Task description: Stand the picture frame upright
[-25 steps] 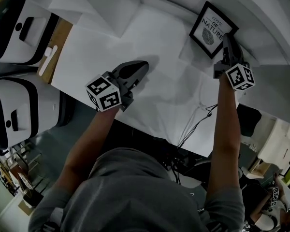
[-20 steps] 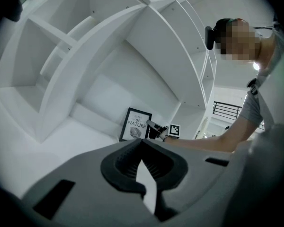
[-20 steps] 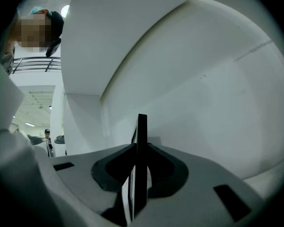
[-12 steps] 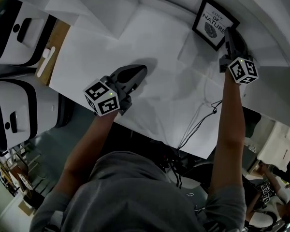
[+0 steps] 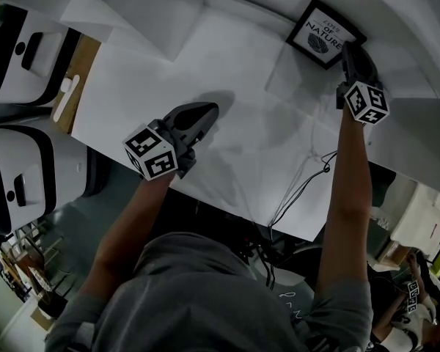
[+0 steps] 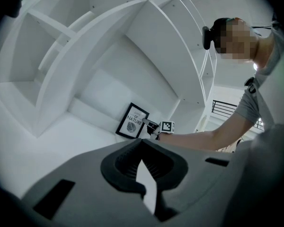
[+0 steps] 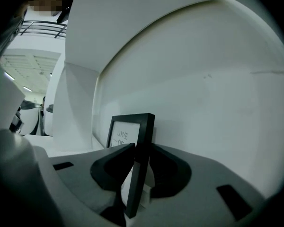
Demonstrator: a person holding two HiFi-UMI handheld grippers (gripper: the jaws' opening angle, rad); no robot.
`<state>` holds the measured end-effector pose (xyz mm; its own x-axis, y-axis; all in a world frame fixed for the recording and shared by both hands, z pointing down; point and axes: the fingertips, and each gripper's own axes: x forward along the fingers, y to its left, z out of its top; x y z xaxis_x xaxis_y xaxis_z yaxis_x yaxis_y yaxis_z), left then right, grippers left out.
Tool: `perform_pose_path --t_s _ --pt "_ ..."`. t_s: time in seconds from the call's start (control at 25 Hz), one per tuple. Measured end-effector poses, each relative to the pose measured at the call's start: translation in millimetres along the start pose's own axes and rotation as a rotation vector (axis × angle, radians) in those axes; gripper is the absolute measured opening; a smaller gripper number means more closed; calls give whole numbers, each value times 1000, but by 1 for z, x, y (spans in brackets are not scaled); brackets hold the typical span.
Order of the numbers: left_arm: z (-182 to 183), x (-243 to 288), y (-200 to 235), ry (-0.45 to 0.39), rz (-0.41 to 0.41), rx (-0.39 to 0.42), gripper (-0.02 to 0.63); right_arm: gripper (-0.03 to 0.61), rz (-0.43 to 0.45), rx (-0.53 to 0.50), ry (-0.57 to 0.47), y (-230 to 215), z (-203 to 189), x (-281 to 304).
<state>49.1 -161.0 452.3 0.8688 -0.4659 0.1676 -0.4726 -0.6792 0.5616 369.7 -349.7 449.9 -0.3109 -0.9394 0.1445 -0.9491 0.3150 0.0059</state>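
Note:
The black picture frame (image 5: 324, 34) with a leaf print stands nearly upright at the back right of the white table, against the white back wall (image 7: 203, 93). My right gripper (image 5: 351, 53) is at the frame's right edge. In the right gripper view that edge (image 7: 143, 155) stands between the jaws; they are opening and still touch both of its faces. My left gripper (image 5: 207, 111) is shut and holds nothing, hovering over the table's middle. The left gripper view shows its closed tips (image 6: 141, 143), and the frame (image 6: 132, 122) far off with the right gripper (image 6: 152, 126) beside it.
Two white machines (image 5: 22, 42) (image 5: 15, 174) stand left of the table beside a wooden board (image 5: 84, 68). A thin black cable (image 5: 308, 174) hangs over the table's near edge. White shelf walls (image 6: 61, 56) enclose the back and the left.
The frame has tipped up from a slant to nearly upright and shifted toward the back wall. My right gripper went with it, farther from me. The left gripper barely moved.

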Motion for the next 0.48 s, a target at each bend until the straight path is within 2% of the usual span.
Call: perform_pose_path --t_s 0.48 --pt "-4 -1 7 8 9 -6 8 121 -76 -29 32 -13 -8 4"
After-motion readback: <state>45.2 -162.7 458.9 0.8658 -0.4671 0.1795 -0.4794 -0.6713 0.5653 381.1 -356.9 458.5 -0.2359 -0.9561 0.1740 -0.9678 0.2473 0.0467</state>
